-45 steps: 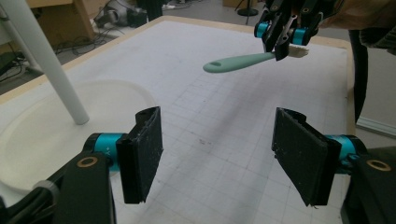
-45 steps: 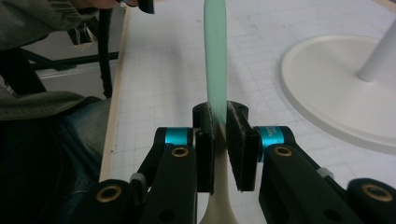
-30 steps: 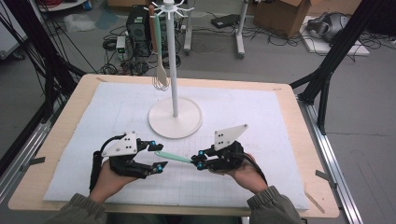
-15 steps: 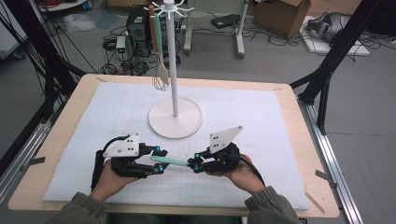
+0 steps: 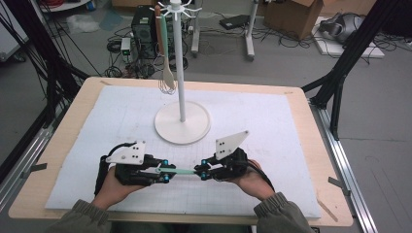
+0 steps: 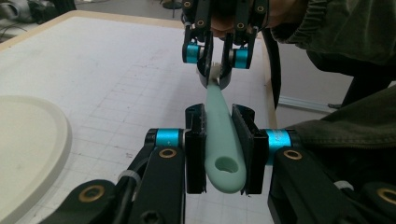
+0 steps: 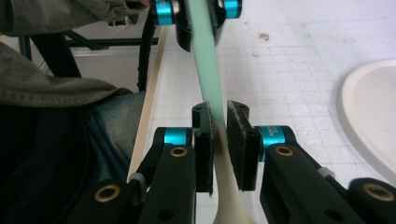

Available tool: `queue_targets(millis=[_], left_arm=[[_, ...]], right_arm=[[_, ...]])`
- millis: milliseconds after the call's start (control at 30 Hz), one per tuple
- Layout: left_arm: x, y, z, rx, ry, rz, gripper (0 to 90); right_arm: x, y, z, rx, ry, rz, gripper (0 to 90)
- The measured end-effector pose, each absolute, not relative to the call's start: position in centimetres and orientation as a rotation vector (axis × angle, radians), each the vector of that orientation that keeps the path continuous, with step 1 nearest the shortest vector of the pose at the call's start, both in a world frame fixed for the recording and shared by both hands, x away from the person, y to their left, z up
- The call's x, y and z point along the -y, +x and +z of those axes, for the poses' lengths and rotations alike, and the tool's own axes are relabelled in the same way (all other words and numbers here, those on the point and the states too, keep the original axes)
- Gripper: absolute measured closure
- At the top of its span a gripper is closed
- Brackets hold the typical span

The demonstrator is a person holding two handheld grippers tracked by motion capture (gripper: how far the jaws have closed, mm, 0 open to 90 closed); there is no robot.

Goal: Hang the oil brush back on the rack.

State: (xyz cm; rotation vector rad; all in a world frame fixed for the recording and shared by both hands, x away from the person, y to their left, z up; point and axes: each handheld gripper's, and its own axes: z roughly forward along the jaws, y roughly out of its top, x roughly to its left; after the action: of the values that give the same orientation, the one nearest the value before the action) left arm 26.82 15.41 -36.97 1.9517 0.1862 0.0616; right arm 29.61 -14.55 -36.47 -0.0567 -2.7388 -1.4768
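Observation:
A kitchen utensil (image 5: 182, 171) with a mint-green handle and a cream head lies level between my two grippers, just above the white mat near the table's front. My left gripper (image 5: 165, 173) is shut on the handle end with the hanging hole (image 6: 224, 165). My right gripper (image 5: 200, 173) is shut where the green handle (image 7: 205, 56) meets the cream head (image 7: 226, 186). In the left gripper view the right gripper (image 6: 215, 74) faces me from the far end of the utensil (image 6: 218, 116).
A white hook stand rises from a round base (image 5: 182, 122) behind the grippers, its base also beside the jaws (image 6: 28, 149) (image 7: 373, 116). A wooden spoon and a whisk (image 5: 166, 77) hang from its top. The gridded mat (image 5: 272, 126) covers the table; its front edge is close.
Both grippers have come slightly nearer the person with the utensil, which has levelled out from a slant. Over the last half second nothing has moved.

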Motion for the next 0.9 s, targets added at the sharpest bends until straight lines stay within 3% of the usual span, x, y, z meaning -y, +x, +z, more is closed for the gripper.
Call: queue_targets(millis=[133, 233, 333, 900], left_arm=[[-15.3, 26.8, -37.1, -0.185, 1.963, 0.055, 76.0], [-15.3, 26.8, -37.0, -0.183, 1.964, 0.053, 76.0], [-15.2, 26.7, -36.9, -0.170, 1.968, 0.057, 76.1], [-15.3, 26.8, -36.9, -0.161, 1.978, 0.058, 75.1]], right_arm=[[14.3, 29.7, -36.8, 2.738, -0.041, -1.439, 79.8], [14.0, 29.7, -37.0, 2.750, -0.052, -1.428, 72.1], [13.7, 29.7, -37.2, 2.745, -0.032, -1.398, 70.4], [12.9, 29.6, -37.3, 2.734, 0.009, -1.387, 79.6]])
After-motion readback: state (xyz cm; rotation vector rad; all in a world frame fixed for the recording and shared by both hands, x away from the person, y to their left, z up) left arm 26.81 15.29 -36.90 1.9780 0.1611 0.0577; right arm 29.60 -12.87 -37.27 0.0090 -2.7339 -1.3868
